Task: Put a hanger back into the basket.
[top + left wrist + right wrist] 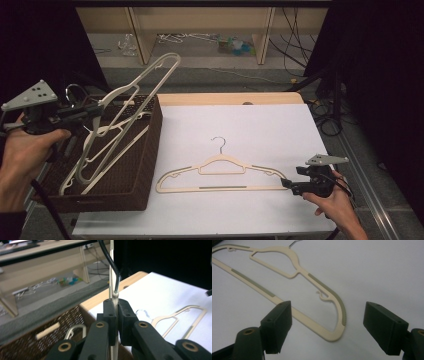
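My left gripper [97, 109] is at the left, over a brown wicker basket [152, 150]. It is shut on a cream hanger [150, 75] near its neck and holds it tilted up, its far end high above the basket. In the left gripper view the jaws [116, 307] pinch that hanger's thin edge [111, 270]. A second cream hanger [225, 188] lies flat on the white table, hook pointing away. My right gripper [286, 183] sits low at its right end, open. In the right gripper view [330, 325] the hanger's rounded end [337, 333] lies between the spread pads, untouched.
More cream hangers [115, 135] lie inside the basket. The white table top [260, 130] stretches behind the flat hanger to a wooden far edge [230, 98]. Beyond are wooden shelf legs [140, 35], floor clutter and cables at the right.
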A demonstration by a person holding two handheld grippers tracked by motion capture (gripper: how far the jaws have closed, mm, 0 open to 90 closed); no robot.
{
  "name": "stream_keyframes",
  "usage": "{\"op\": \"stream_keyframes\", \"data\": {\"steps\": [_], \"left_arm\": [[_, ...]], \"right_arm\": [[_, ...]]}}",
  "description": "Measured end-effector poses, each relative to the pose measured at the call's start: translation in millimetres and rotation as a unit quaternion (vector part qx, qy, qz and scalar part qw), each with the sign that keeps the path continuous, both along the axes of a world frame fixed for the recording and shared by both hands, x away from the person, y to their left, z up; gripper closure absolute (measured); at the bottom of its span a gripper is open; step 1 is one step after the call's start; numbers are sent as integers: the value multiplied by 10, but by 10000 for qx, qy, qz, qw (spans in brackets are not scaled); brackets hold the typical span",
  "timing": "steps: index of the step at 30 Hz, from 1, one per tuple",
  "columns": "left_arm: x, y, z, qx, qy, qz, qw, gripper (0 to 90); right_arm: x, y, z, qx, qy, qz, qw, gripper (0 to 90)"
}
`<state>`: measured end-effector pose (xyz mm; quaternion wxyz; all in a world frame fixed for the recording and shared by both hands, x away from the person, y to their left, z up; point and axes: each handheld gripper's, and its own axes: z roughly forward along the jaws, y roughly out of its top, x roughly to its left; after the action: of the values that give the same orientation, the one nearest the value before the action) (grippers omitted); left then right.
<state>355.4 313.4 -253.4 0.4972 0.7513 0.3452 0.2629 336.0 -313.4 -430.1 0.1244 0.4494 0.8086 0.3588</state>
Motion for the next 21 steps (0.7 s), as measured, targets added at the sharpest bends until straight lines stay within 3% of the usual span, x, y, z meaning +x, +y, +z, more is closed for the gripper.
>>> {"op": "stream_keyframes", "data": {"steps": [1,4,8,13,15,21], "left_arm": [[22,46,-39,73,-27,17,10000,857],[53,152,-151,175,63,148,9997,857],[108,273,-289,395,138,222,9989,857],[144,391,-464,553,301,318,9975,856],[160,430,-533,548,371,357,9972,856],[232,588,-773,544,630,547,9950,856]], "right_arm": [[22,-10,-11,-24,-145,124,9998,242],[14,-9,-9,-36,-107,62,9999,242],[33,-16,-37,-28,-279,143,9995,242],[19,-3,-11,16,-184,76,9998,239],[1,5,4,1,-5,2,10000,239],[-3,12,4,9,-47,3,10000,233]]}}
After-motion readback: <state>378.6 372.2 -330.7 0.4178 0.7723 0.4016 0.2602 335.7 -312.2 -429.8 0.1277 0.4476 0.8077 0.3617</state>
